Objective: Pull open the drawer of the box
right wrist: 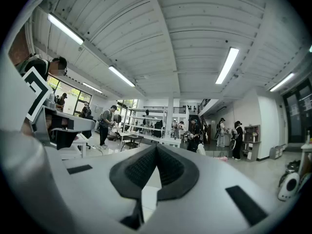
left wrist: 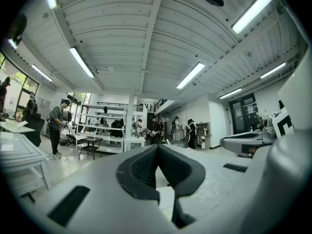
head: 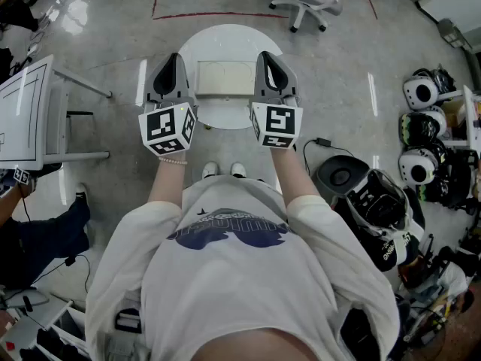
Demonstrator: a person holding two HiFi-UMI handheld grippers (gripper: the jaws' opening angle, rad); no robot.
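Jaws pressed together on the left gripper [left wrist: 158,147], a grey moulded-plastic tool with dark ribbed pads: the tips meet in a point with nothing between them. Same story on the matching right gripper [right wrist: 156,147], closed up and empty. Both gripper views look out level across the room, ceiling lights overhead, so I judge the tools are held up in a ready pose, aimed at nothing in particular. Seen from the head view, they flank the cream, flat-topped rectangular box [head: 224,80], one at each side and above it. That box sits mid-way on the small round glossy white table [head: 225,34]. Its drawer front doesn't show from this steep angle, so I can't tell whether it's open or shut. Polished grey floor [head: 113,28] all round.
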